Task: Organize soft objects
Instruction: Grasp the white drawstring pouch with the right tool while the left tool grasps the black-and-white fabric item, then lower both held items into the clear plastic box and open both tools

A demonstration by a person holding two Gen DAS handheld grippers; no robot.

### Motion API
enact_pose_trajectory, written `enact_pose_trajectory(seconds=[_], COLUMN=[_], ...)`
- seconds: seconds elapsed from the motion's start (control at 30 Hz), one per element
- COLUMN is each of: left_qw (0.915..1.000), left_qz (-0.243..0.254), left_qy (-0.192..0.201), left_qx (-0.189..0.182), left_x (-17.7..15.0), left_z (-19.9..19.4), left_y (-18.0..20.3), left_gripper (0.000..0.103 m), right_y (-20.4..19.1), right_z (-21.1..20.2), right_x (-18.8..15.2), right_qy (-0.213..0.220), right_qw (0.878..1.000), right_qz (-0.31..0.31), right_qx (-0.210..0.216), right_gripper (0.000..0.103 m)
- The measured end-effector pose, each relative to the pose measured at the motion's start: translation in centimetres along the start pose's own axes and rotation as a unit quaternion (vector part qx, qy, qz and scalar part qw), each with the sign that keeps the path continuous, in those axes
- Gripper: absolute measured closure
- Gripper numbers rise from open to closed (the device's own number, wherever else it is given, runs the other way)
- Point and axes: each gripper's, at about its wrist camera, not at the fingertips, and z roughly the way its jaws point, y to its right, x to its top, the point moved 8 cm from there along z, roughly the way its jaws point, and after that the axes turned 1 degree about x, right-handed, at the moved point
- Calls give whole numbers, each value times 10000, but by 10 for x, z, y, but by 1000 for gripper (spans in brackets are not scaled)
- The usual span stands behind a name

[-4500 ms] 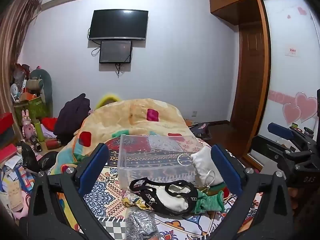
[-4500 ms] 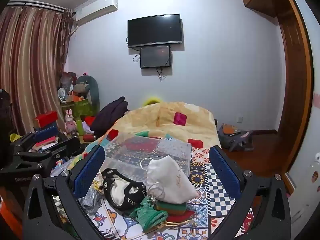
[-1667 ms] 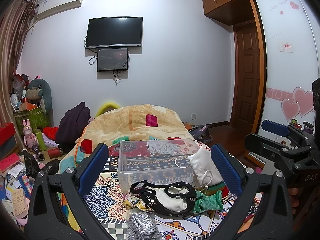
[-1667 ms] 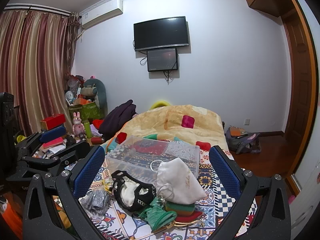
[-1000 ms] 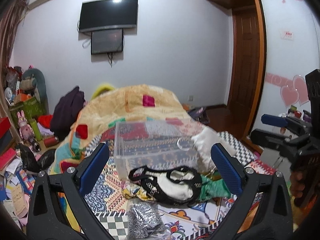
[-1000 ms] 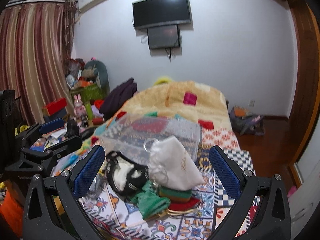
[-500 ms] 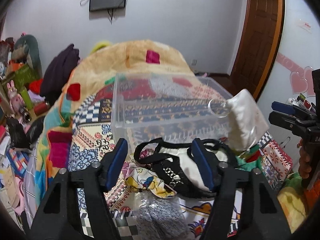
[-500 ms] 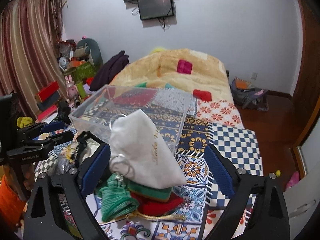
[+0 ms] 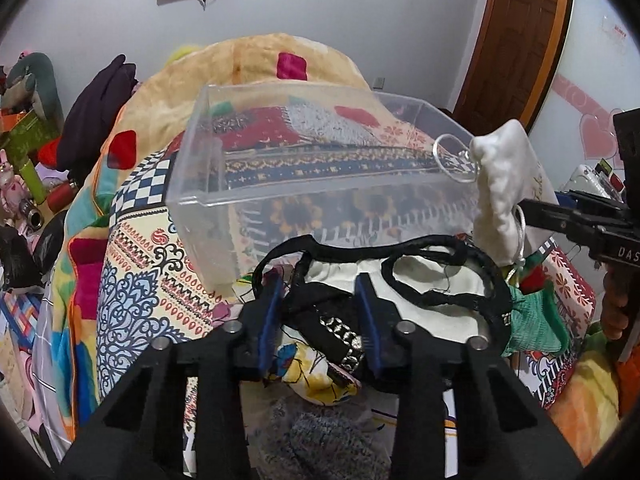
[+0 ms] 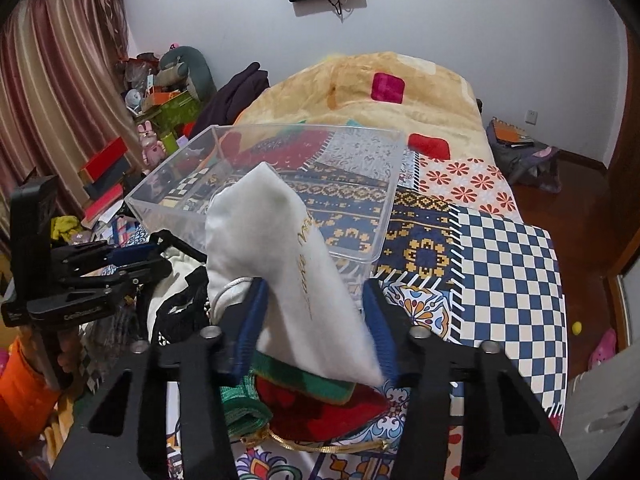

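Fingers [image 10: 256,312] of right gripper [image 10: 314,320] straddle white pouch [image 10: 280,264], grip uncertain.

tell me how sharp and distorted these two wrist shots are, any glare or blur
Left wrist view: strong fisheye bend with dark corner vignette; the clear plastic box shows pale reflections on its walls, and the black-trimmed garment is sharp. Right wrist view: same curvature; the white pouch looks soft-edged at its lower corner.
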Motion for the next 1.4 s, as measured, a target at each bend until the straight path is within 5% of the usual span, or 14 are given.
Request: enact_pose_trajectory(seconds=[0.17,0.87,1.4], left_qw=[9998,9909,9782], left_qz=[97,-6,-209], left_qy=[125,1324,2067], left_qx=[112,-251,3], left_x=[0,59,137], left_z=[-3,-97,-114], left_y=[1,10,-7], left_gripper=[84,93,94], right_y=[2,-22,-13], right_z=[-7,-69,-45], right_x=[2,54,87], right_qy=[66,1261,1356], right_qw=[9999,9919,9907], right_qz=[96,-90,101], right_qx=[90,122,43], right_gripper=[91,94,94])
